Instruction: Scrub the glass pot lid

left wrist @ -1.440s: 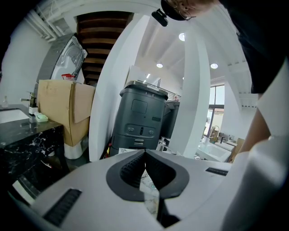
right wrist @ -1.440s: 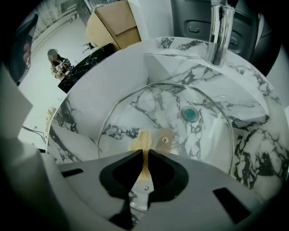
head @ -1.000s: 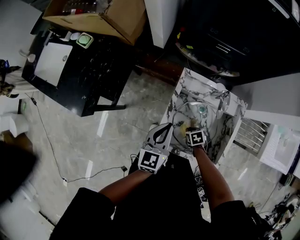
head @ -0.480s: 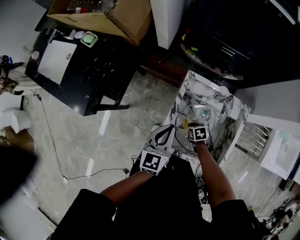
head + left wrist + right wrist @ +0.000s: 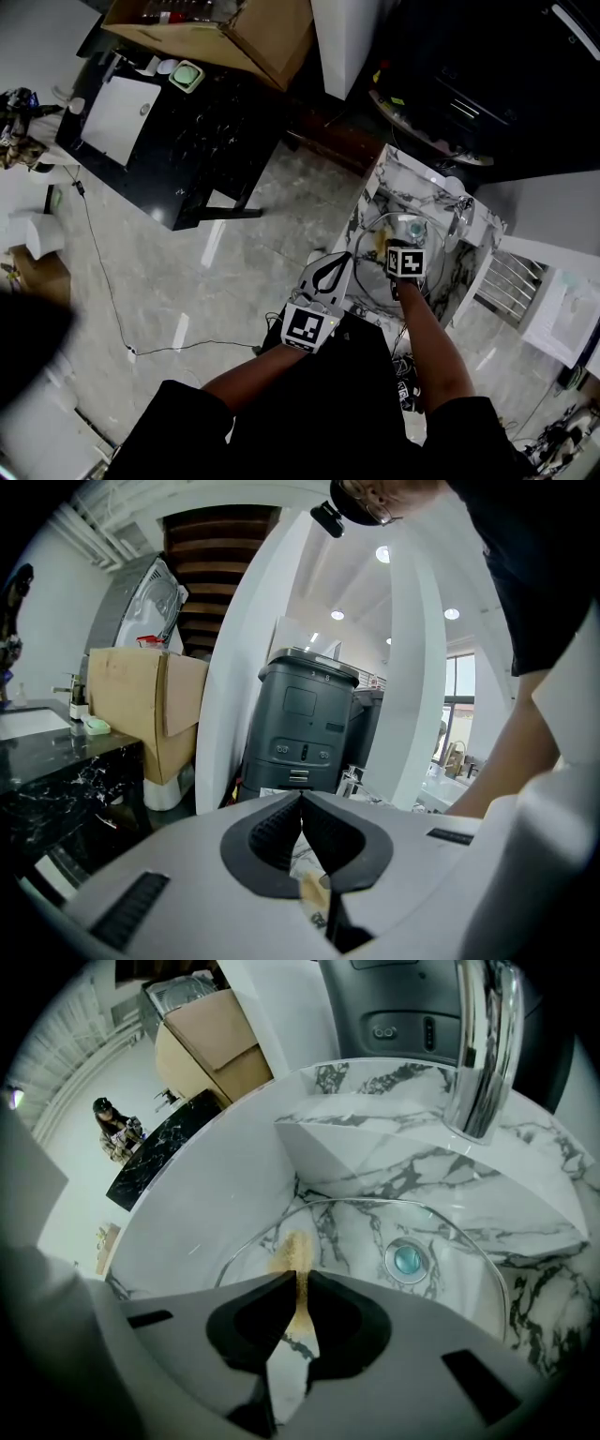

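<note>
Sponge (image 5: 292, 1251) clamped in right gripper (image 5: 298, 1279) touches glass pot lid (image 5: 361, 1237).

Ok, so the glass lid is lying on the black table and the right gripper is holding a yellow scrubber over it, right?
Not quite. The glass lid lies in the marble sink, not on a table. The rest is right: the right gripper holds a yellow scrubber over it. The right gripper view shows this best.
</note>
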`<action>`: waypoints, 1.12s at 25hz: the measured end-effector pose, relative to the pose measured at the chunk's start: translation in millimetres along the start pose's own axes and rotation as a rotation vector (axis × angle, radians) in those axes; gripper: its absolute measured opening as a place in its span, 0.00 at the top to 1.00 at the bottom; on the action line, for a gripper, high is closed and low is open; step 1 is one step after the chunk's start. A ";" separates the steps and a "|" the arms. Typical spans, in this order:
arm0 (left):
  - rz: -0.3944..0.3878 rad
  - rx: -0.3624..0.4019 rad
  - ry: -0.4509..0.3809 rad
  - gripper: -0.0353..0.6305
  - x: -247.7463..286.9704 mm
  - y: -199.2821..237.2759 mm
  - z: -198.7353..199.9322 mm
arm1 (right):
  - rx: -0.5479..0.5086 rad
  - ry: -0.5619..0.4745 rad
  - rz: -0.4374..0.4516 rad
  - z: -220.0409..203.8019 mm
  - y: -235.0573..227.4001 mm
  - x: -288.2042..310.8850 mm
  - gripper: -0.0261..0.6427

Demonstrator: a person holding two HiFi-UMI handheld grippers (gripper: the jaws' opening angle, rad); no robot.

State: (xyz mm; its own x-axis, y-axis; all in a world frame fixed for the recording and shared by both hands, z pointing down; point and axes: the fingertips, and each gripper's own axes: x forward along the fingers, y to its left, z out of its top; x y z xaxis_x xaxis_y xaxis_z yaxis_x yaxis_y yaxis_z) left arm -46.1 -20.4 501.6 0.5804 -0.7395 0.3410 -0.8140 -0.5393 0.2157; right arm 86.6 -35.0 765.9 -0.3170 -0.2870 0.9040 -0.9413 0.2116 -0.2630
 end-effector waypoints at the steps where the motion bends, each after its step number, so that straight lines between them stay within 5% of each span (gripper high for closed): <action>1: 0.002 -0.001 0.001 0.92 -0.5 0.7 -0.4 | 0.010 -0.004 0.000 1.5 -1.4 0.7 0.88; 28: -0.031 0.014 0.052 0.92 1.0 -29.0 -9.6 | 0.004 -0.096 -0.093 14.5 -53.9 -7.8 0.88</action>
State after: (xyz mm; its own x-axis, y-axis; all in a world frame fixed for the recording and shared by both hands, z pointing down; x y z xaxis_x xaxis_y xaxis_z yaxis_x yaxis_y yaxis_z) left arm -22.2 -1.6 504.4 0.6026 -0.7010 0.3814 -0.7952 -0.5674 0.2137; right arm 138.2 -57.7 768.1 -0.2375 -0.3933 0.8882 -0.9676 0.1760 -0.1808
